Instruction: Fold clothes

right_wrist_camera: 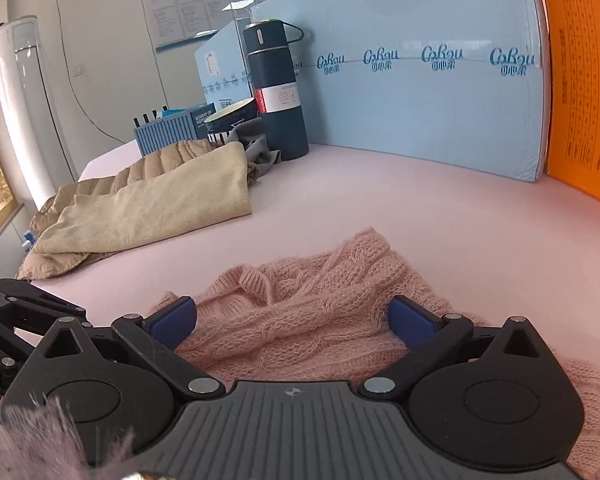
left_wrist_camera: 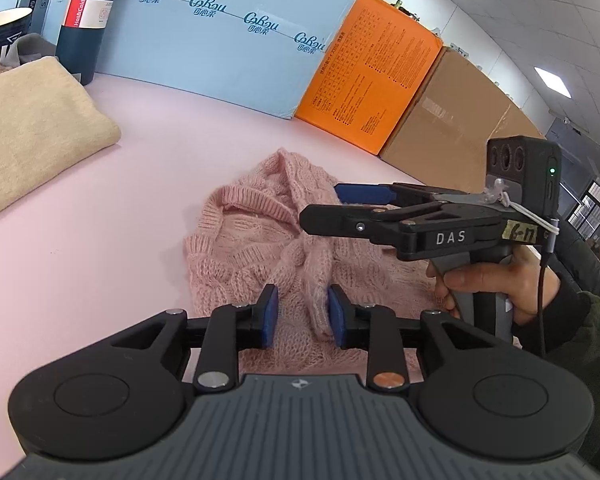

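A pink cable-knit sweater point(left_wrist_camera: 256, 240) lies bunched on the pink table point(left_wrist_camera: 140, 160); it also shows in the right wrist view point(right_wrist_camera: 320, 304). My left gripper point(left_wrist_camera: 303, 316) hovers over its near part, jaws partly open, with a raised fold of knit between the blue pads point(left_wrist_camera: 270, 314), not pinched. My right gripper point(right_wrist_camera: 292, 322) is wide open over the sweater, nothing held. In the left wrist view the right gripper point(left_wrist_camera: 324, 204) reaches in from the right above the sweater's collar.
A folded beige garment point(left_wrist_camera: 32, 120) lies at the left, over a tan puffer jacket point(right_wrist_camera: 112, 184). A dark thermos point(right_wrist_camera: 276, 92), a bowl point(right_wrist_camera: 232, 118) and a grey cloth stand behind. A blue foam board point(left_wrist_camera: 228, 44), an orange box point(left_wrist_camera: 372, 76) and a cardboard box point(left_wrist_camera: 456, 116) line the back.
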